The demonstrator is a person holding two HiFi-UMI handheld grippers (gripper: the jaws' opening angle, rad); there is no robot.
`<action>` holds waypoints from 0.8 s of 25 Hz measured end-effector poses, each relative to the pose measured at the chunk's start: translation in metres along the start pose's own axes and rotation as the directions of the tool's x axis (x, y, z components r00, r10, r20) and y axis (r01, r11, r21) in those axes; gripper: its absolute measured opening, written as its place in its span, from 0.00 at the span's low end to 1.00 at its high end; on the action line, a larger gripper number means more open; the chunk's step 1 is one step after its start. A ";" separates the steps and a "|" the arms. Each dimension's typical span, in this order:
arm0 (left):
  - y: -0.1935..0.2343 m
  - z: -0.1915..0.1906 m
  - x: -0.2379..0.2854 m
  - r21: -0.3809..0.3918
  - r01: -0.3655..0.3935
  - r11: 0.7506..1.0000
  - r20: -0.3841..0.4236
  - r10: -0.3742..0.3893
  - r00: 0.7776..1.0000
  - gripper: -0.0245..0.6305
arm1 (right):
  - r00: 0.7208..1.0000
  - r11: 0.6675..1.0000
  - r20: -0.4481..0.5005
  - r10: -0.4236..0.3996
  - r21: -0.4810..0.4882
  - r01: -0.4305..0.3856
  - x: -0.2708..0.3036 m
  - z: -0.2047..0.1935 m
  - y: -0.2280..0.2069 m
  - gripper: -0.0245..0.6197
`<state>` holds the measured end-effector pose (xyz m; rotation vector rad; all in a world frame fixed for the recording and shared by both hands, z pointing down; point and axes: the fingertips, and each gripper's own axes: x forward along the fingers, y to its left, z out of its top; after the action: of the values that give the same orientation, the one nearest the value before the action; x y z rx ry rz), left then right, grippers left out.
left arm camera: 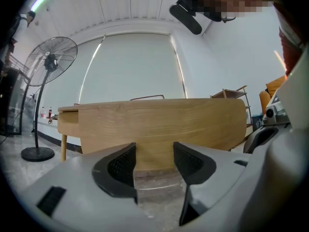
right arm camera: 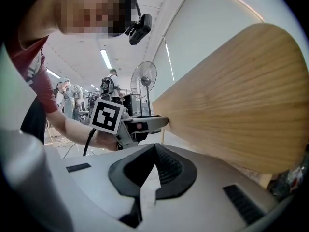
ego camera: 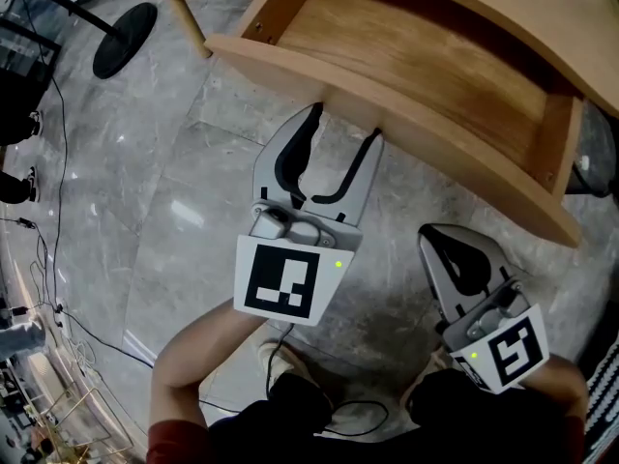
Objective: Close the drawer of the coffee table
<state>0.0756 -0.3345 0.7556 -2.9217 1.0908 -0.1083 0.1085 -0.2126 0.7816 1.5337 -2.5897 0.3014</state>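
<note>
The coffee table's wooden drawer (ego camera: 416,56) stands pulled out, its curved front panel (ego camera: 387,114) facing me. My left gripper (ego camera: 345,124) is open and points level at that panel, fingertips right at its lower edge with nothing between them. In the left gripper view the panel (left arm camera: 164,122) fills the middle beyond the spread jaws of the left gripper (left arm camera: 154,156). My right gripper (ego camera: 437,237) is shut and empty, lower right, short of the panel. The right gripper view shows the right gripper (right arm camera: 155,149) with pads together, the panel (right arm camera: 241,110) close on the right and the left gripper (right arm camera: 161,122) meeting its edge.
The table top (ego camera: 522,8) overhangs the drawer at the back. A standing fan (left arm camera: 46,62) is to the left, its round base (ego camera: 126,39) on the grey marble floor. Cables (ego camera: 48,259) trail along the left edge. A person's legs and arms are at the bottom.
</note>
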 end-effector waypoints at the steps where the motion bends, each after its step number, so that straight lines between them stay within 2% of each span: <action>1: 0.000 0.002 0.003 -0.001 0.001 1.000 0.003 -0.001 1.000 0.39 | 1.000 1.000 -0.002 -0.006 0.000 0.006 -0.001 -0.001 -0.001 0.03; 6: 0.001 0.010 0.022 -0.003 0.001 1.000 0.035 -0.001 0.999 0.39 | 0.999 0.999 0.010 -0.041 -0.008 0.041 -0.004 -0.003 -0.012 0.03; 12: 0.003 0.010 0.049 -0.008 0.007 1.000 0.029 -0.007 1.000 0.39 | 0.993 0.993 0.034 -0.116 0.003 0.116 -0.011 -0.004 -0.036 0.03; 20: 0.004 0.010 0.079 -0.007 -0.001 1.000 0.061 0.002 0.998 0.39 | 0.967 0.969 0.058 -0.247 0.020 0.246 -0.024 -0.003 -0.082 0.03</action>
<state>0.1336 -0.3892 0.7505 -2.9092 1.0869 -0.0148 0.1913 -0.2299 0.7890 1.8717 -2.4060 0.2497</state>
